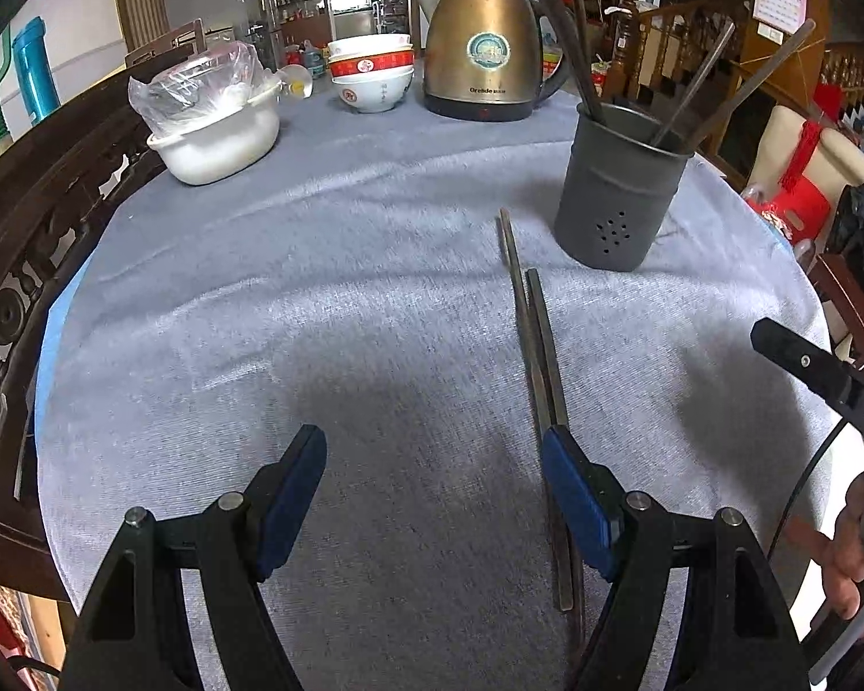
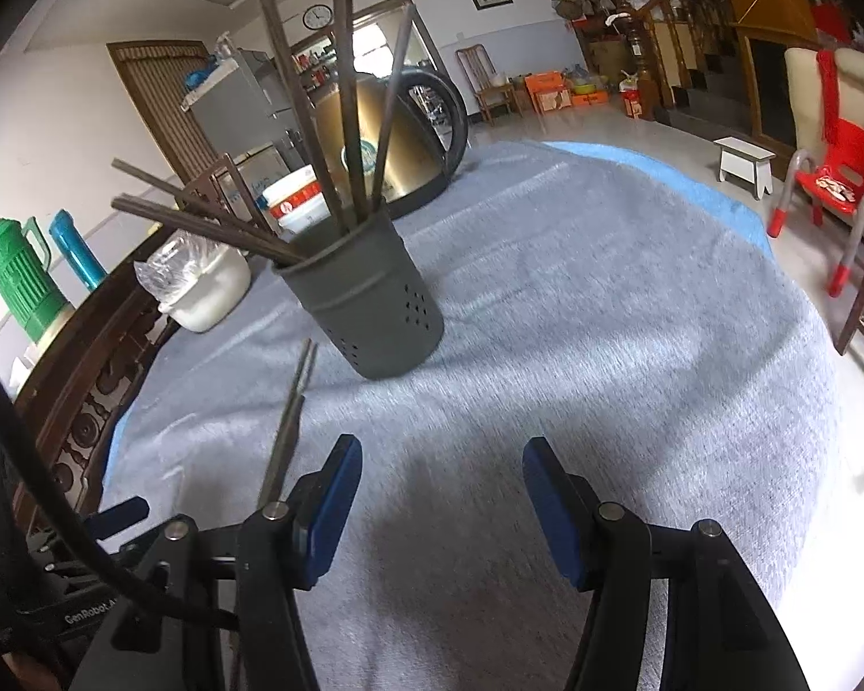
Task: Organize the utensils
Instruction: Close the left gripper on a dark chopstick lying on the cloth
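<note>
two loose chopsticks lying side by side near the table's right edge, just short of the grey holder, likely awaiting pickup. left gripper wide open, one pad beside them; right gripper open, empty. kettle marked "orebide", not clearly legible.

**Grey cloth, dark utensils, blue pads**

The surface wears a pale grey woven cloth edged in light blue. On it: a dark grey holder dotted with small holes, and 2 dark brown chopsticks just beside it. Behind the holder stand a bronze-gold kettle and red-banded white bowls. Both grippers' black fingers carry blue pads.
</note>
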